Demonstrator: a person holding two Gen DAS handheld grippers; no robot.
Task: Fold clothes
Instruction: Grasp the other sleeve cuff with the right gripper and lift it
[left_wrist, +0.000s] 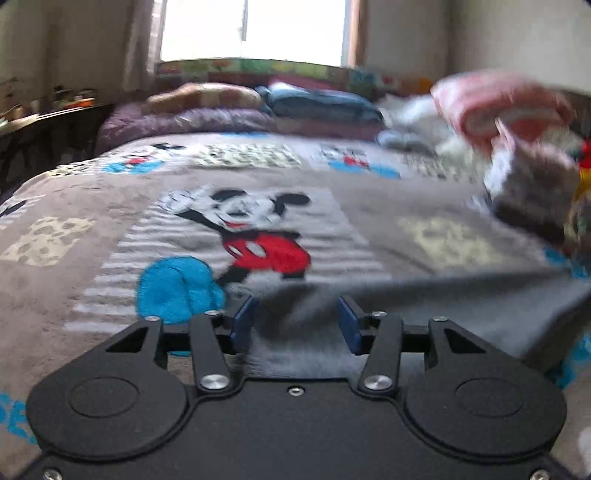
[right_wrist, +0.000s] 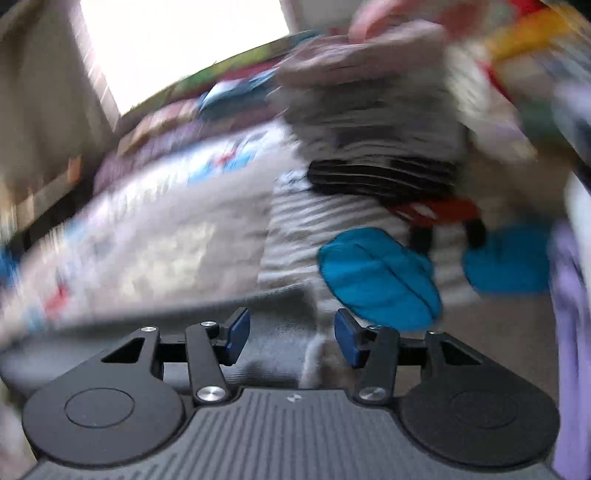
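Nearby: clothes pile (left_wrist: 517, 147) on blanket (left_wrist: 74, 192) | left gripper (left_wrist: 295, 321), right gripper (right_wrist: 291, 332) wide, grey garment (left_wrist: 461, 306) between

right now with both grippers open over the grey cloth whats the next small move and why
Probably close the left gripper on the flat grey cloth: its blue pads sit apart with cloth between them. The right gripper is open too, its view blurred.

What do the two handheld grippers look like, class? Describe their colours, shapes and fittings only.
Both the left gripper and the right gripper have matte black bodies with two round discs at the corners, angular black linkage arms joined by silver screws and bolts, and blue pads lining the jaws. The right gripper's base plate is grey and ribbed; the left one's is plain black. No cables or sleeves show.
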